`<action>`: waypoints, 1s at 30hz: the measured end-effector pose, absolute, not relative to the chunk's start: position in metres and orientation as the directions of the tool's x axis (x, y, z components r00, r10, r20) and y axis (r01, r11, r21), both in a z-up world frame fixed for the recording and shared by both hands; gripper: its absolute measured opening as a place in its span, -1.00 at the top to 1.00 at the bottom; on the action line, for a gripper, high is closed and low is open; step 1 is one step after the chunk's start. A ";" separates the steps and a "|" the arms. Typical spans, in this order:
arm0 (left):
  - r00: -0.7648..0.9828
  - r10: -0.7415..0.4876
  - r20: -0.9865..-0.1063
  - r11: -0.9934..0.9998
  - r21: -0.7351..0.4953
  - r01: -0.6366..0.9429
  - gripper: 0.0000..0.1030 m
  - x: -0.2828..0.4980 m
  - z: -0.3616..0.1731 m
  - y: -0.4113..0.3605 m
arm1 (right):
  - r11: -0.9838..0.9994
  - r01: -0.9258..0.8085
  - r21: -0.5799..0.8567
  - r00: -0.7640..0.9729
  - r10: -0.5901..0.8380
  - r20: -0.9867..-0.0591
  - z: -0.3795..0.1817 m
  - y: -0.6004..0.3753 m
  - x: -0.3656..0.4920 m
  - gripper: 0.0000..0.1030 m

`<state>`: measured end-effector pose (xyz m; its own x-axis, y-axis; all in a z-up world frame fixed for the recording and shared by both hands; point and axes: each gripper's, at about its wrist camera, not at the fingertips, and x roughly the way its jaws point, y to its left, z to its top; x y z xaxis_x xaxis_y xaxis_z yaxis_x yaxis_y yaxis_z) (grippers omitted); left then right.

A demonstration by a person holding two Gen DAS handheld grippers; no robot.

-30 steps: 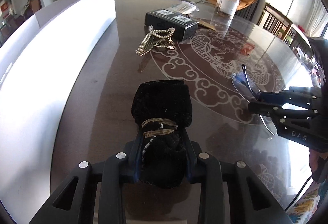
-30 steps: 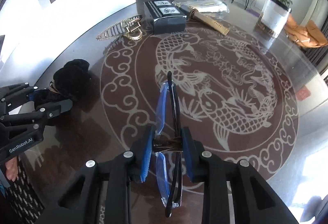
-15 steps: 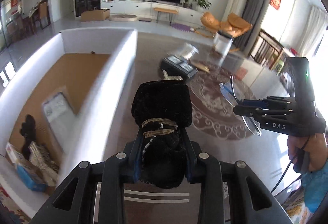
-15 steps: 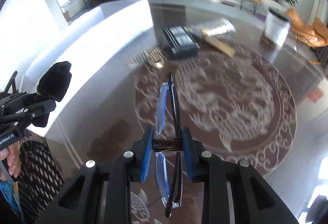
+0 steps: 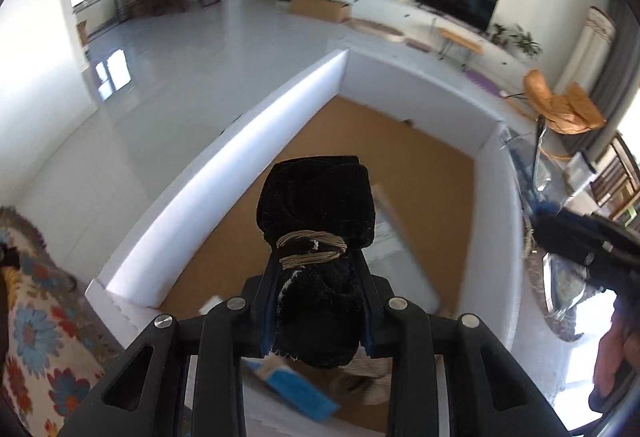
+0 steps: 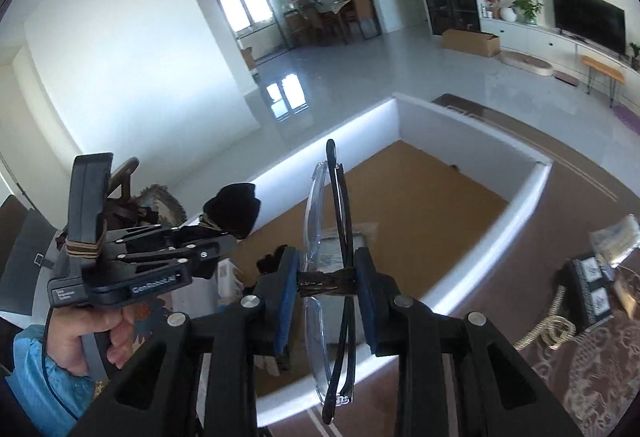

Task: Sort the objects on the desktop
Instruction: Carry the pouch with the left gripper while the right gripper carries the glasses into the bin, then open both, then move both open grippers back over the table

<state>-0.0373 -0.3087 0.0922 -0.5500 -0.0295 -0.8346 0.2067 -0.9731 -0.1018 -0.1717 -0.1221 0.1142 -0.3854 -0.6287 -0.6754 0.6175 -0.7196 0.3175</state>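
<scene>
A black velvet pouch [image 5: 316, 205] tied with tan cord sits clamped in my left gripper [image 5: 318, 301], which is shut on it and hangs above the white storage box [image 5: 224, 173] with its brown floor. In the right wrist view the same pouch [image 6: 232, 209] and left gripper [image 6: 208, 233] appear at the left. Folded glasses [image 6: 332, 221] with clear lenses and black arms are pinched in my right gripper [image 6: 326, 281], held over the box's near wall [image 6: 472, 269]. At the right edge of the left wrist view the right gripper [image 5: 560, 233] shows, blurred.
Inside the box lie a clear packet [image 6: 344, 241], a blue-and-white item [image 5: 296, 385] and other small things. On the patterned table are a black box [image 6: 588, 289], a woven metal piece [image 6: 548, 325] and a plastic bag [image 6: 616, 237]. A floral cushion [image 5: 36, 325] is at the left.
Both grippers have risen from the table and swung left over the white box, each still carrying its object. The table has slid off to the right of both views.
</scene>
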 end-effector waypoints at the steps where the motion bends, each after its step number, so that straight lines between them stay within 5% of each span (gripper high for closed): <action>1: -0.536 -0.029 -0.844 -0.969 -0.107 0.221 0.39 -0.039 0.086 -0.315 | -0.711 0.619 0.335 -0.354 -0.633 -0.688 0.102 -0.138 -0.175 0.43; 6: -0.444 -0.034 -0.895 -0.959 -0.095 0.265 0.19 -0.045 0.056 -0.325 | -0.696 0.591 0.409 -0.240 -0.635 -0.734 0.052 -0.180 -0.186 0.37; 10: -0.437 -0.080 -0.896 -0.962 -0.046 0.270 -0.10 -0.045 0.051 -0.319 | -0.705 0.560 0.435 -0.239 -0.641 -0.730 0.039 -0.172 -0.189 -0.53; 11: -0.449 -0.087 -0.889 -0.962 -0.043 0.270 -0.30 -0.044 0.052 -0.316 | -0.702 0.554 0.447 -0.252 -0.654 -0.713 0.041 -0.166 -0.187 -0.68; 20: -0.624 -0.096 -0.775 -0.983 -0.026 0.183 -0.41 -0.024 0.097 -0.255 | -0.760 0.502 0.411 -0.438 -0.634 -0.637 0.068 -0.057 -0.176 -0.86; 30: -0.686 0.169 -0.707 -0.973 -0.010 -0.230 -0.92 0.009 0.119 -0.066 | -0.956 0.269 0.117 -0.585 -0.259 -0.769 -0.003 0.139 -0.111 -0.87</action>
